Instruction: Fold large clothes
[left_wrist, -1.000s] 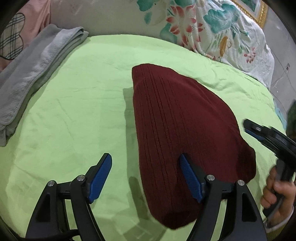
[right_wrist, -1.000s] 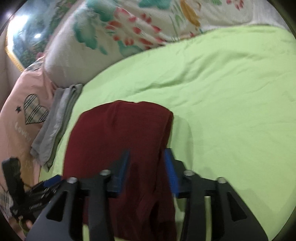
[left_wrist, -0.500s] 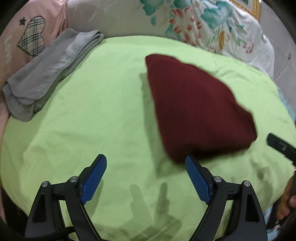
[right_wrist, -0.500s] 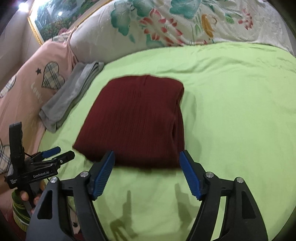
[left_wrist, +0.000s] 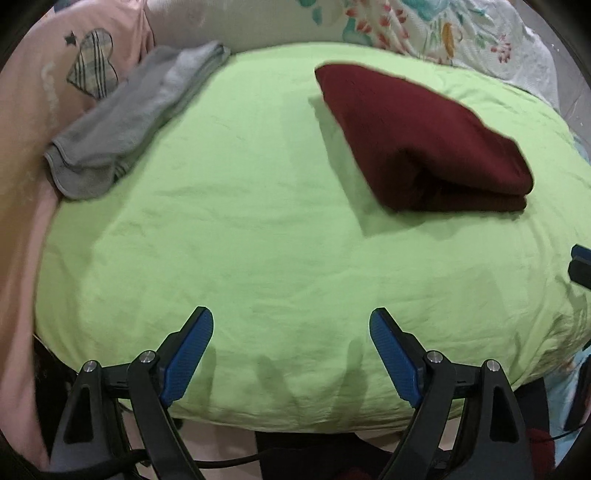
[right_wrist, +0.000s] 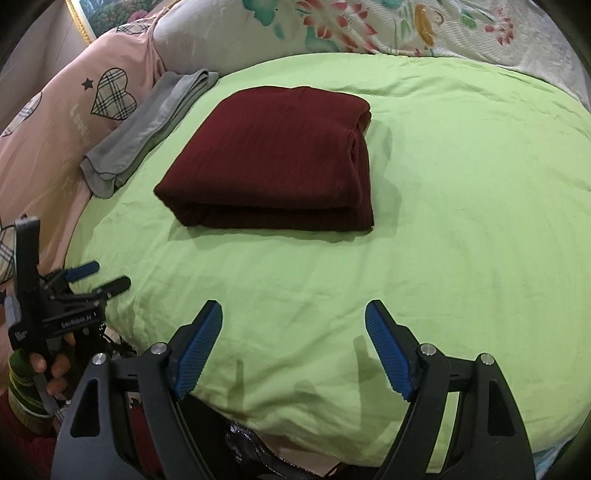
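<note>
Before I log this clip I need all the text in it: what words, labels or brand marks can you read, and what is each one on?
"GenRobot.AI", white print on the body of the left gripper, in the right wrist view; small, so the reading is tentative.
A white tag lower on the same gripper: too small to read.
White lettering beside the plaid heart on the pink bedding: starts "Love", the rest is creased and unreadable.
Nothing legible on the maroon garment or the grey garment.

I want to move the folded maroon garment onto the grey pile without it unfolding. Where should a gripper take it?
Probably at the rounded fold of the maroon garment, along its near edge, coming in low from the near side of the green sheet. The layers stack there, so one pinch likely catches them all.
</note>
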